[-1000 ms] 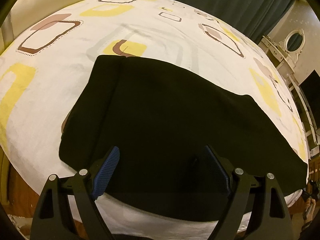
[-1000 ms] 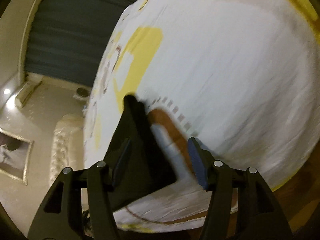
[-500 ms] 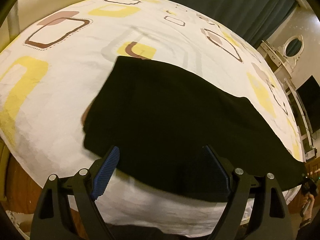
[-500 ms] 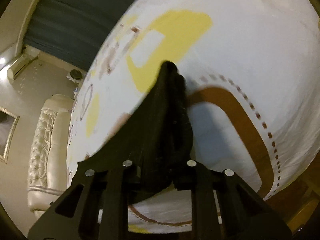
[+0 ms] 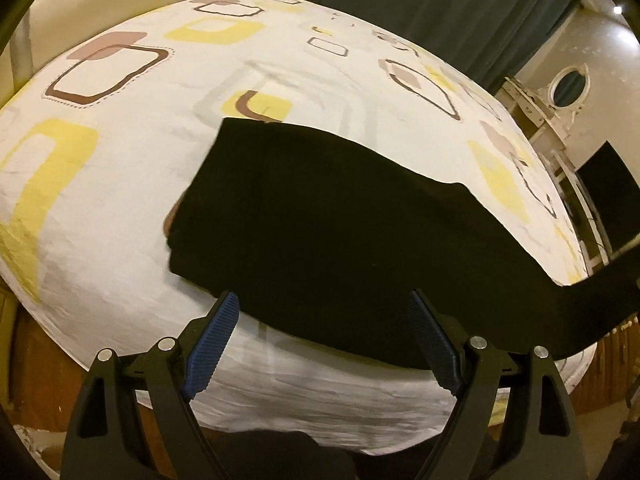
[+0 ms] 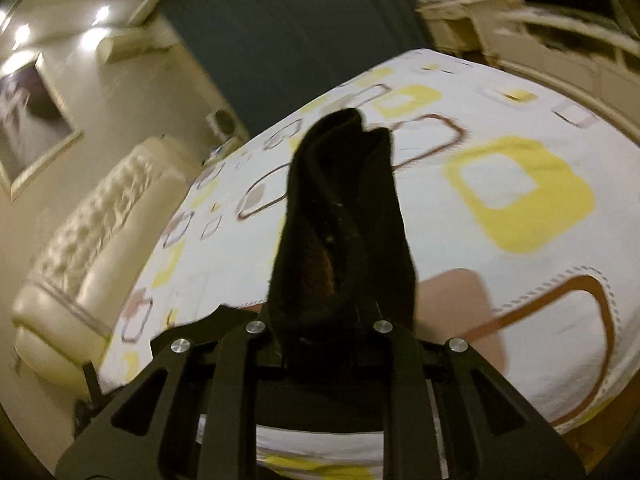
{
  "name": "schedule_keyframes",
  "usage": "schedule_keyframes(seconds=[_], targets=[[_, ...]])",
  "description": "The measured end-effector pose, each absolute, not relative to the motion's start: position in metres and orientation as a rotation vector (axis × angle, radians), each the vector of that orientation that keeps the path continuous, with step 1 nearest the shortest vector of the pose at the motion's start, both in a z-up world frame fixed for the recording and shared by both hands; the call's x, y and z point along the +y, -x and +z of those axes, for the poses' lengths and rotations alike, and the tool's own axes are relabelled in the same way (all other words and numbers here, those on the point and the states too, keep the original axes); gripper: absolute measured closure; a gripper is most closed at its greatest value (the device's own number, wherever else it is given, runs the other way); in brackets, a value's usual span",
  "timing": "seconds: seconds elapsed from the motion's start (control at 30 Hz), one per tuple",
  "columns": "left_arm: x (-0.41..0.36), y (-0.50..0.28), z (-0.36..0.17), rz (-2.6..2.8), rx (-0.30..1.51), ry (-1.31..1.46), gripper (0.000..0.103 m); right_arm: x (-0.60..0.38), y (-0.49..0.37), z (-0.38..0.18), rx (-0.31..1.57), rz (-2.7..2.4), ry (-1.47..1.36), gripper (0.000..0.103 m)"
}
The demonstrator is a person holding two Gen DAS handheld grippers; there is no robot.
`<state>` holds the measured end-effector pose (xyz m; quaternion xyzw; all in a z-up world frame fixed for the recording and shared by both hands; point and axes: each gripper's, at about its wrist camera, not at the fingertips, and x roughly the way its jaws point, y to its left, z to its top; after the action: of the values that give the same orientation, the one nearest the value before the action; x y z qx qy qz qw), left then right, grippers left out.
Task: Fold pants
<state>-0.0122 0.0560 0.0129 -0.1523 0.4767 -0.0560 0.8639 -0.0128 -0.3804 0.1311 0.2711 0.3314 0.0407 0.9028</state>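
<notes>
The black pants [image 5: 320, 240] lie flat across the bed, wide end at the left, narrowing to the right, where the far end rises off the bed. My left gripper [image 5: 324, 312] is open and empty, its blue-padded fingers [image 5: 212, 336] hovering over the near edge of the pants. My right gripper [image 6: 316, 320] is shut on the bunched leg end of the pants [image 6: 340, 220] and holds it above the bed. The pads are hidden by the cloth.
The bed [image 5: 120, 160] has a white sheet with yellow and brown squares. A cream tufted headboard [image 6: 88, 232] stands at one end. Dark curtains [image 5: 420, 12] and a white dresser with an oval mirror [image 5: 560, 92] stand beyond the bed.
My right gripper closed on the leg end of the pants and lifted it off the bed. My left gripper drew back toward the near edge of the bed.
</notes>
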Motion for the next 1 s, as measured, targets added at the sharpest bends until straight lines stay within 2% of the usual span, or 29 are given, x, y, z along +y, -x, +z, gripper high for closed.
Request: schedule_keyframes(seconds=[0.17, 0.47, 0.7, 1.0], targets=[[0.045, 0.014, 0.015, -0.130, 0.980, 0.255, 0.019, -0.296, -0.021, 0.118, 0.757, 0.138, -0.468, 0.085], [0.043, 0.014, 0.014, -0.154, 0.986, 0.308, 0.019, -0.181, -0.059, 0.040, 0.956, 0.146, -0.289, 0.085], [0.044, 0.013, 0.013, -0.157, 0.986, 0.317, 0.019, -0.144, -0.059, 0.004, 1.020, 0.150, -0.184, 0.085], [0.040, 0.013, 0.013, -0.169, 0.986, 0.304, 0.019, -0.118, -0.061, -0.007, 1.042, 0.141, -0.116, 0.083]])
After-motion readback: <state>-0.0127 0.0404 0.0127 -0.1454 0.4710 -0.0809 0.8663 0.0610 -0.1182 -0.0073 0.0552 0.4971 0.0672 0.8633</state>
